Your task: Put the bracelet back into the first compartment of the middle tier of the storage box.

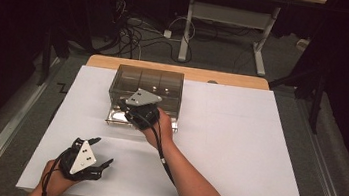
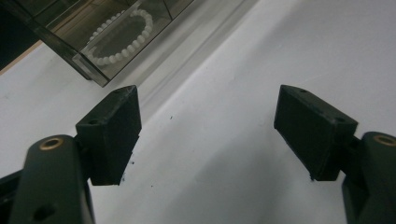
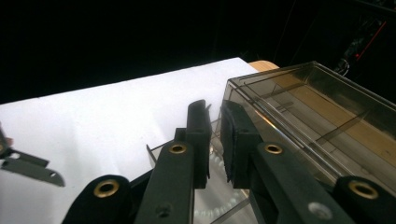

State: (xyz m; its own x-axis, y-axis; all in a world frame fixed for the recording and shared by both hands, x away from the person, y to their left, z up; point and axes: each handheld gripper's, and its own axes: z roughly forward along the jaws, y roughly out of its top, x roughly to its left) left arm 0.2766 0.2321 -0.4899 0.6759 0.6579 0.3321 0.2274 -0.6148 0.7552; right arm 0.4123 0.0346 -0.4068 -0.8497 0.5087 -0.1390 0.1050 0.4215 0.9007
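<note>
A smoky clear box [image 1: 149, 82] stands at the back of the white board, with its drawer [image 1: 114, 117] pulled out toward me. A white bead bracelet [image 2: 121, 35] lies in the drawer; its beads [image 3: 218, 162] also show just under my right jaws. My right gripper [image 1: 127, 110] is at the drawer's front, and its jaws [image 3: 214, 106] stand almost together with a slim gap, over the drawer's clear front wall. My left gripper [image 1: 104, 151] rests low at the board's near left, wide open [image 2: 208, 91] over bare board, and points toward the box [image 2: 70, 44].
The white board [image 1: 236, 151] lies on a wooden table [image 1: 116, 63]. Beyond it are a dark floor with cables [image 1: 135, 32] and the legs of another table [image 1: 187, 29]. The box's lid [image 3: 317, 107] rises to the right of my right jaws.
</note>
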